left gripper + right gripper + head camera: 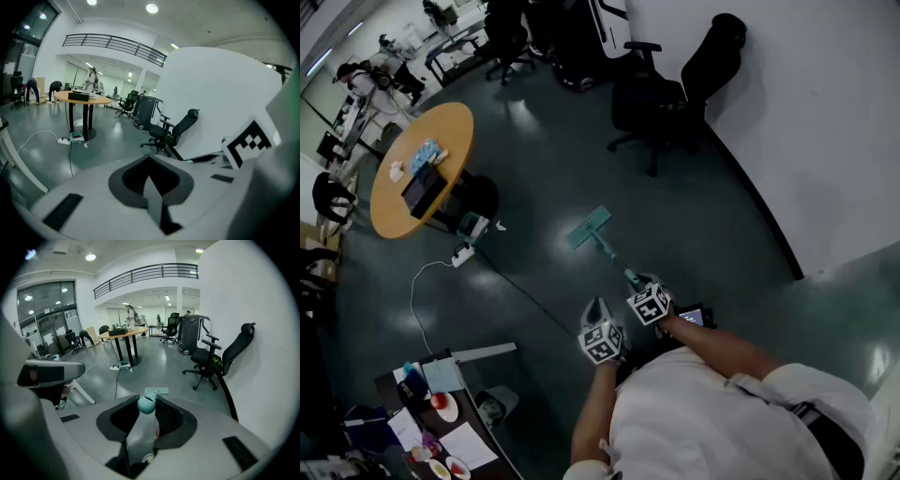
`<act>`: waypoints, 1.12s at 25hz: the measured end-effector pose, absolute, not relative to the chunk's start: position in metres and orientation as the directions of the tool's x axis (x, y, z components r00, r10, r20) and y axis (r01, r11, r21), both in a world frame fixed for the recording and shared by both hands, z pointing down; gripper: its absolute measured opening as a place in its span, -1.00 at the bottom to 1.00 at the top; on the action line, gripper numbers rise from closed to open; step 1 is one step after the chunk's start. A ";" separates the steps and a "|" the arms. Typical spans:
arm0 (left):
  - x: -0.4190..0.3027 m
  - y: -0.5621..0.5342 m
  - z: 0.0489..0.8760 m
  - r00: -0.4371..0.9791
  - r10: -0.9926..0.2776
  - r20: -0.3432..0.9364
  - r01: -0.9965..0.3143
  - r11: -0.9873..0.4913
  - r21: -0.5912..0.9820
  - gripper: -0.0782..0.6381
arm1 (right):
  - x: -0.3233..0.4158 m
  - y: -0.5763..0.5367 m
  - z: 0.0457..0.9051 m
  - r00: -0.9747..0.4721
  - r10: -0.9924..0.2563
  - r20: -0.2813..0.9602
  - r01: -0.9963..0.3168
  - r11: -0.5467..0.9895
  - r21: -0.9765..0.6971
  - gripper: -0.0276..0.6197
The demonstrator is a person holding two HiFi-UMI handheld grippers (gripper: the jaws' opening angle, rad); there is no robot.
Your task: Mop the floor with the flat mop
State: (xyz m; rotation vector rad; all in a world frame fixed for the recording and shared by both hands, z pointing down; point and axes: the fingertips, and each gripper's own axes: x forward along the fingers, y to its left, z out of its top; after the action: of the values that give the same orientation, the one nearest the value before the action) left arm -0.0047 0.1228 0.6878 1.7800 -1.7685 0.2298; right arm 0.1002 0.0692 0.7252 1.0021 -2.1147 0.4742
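Observation:
The flat mop's teal head point(589, 228) lies flat on the dark floor ahead of me, and its thin handle point(619, 262) slants back to my right gripper point(639, 286). In the right gripper view that gripper point(146, 411) is shut on the handle's teal grip point(146, 404), with the mop head point(156, 391) on the floor just beyond it. My left gripper point(596, 314) hangs beside the right one, to the left of the handle and apart from it. In its own view the left gripper point(151, 180) is shut with nothing in it and no mop in sight.
A black office chair point(666, 94) stands by the white wall point(825, 112) at the far right. At the left is a round wooden table point(422, 169), with a power strip and white cable point(461, 255) at its foot. A cluttered desk point(431, 412) sits at the lower left. People work far back.

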 end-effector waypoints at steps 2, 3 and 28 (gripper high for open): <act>-0.006 0.122 0.689 0.088 -0.845 0.527 -0.951 0.086 0.296 -0.78 | 0.100 0.068 0.724 -0.425 -0.509 0.749 -0.778 0.628 -0.014 -0.57; -0.007 0.122 0.689 0.086 -0.845 0.528 -0.951 0.088 0.296 -0.78 | 0.099 0.067 0.723 -0.425 -0.510 0.748 -0.778 0.628 -0.013 -0.57; -0.017 0.092 0.680 0.024 -0.853 0.521 -0.964 0.119 0.238 -0.78 | 0.089 0.045 0.714 -0.445 -0.503 0.741 -0.766 0.643 -0.023 -0.57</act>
State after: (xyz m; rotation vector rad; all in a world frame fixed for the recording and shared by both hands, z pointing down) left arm -0.0166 0.0924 0.6797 1.7569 -1.8514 0.2608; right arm 0.0888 0.0445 0.7145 0.9833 -2.1384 0.4651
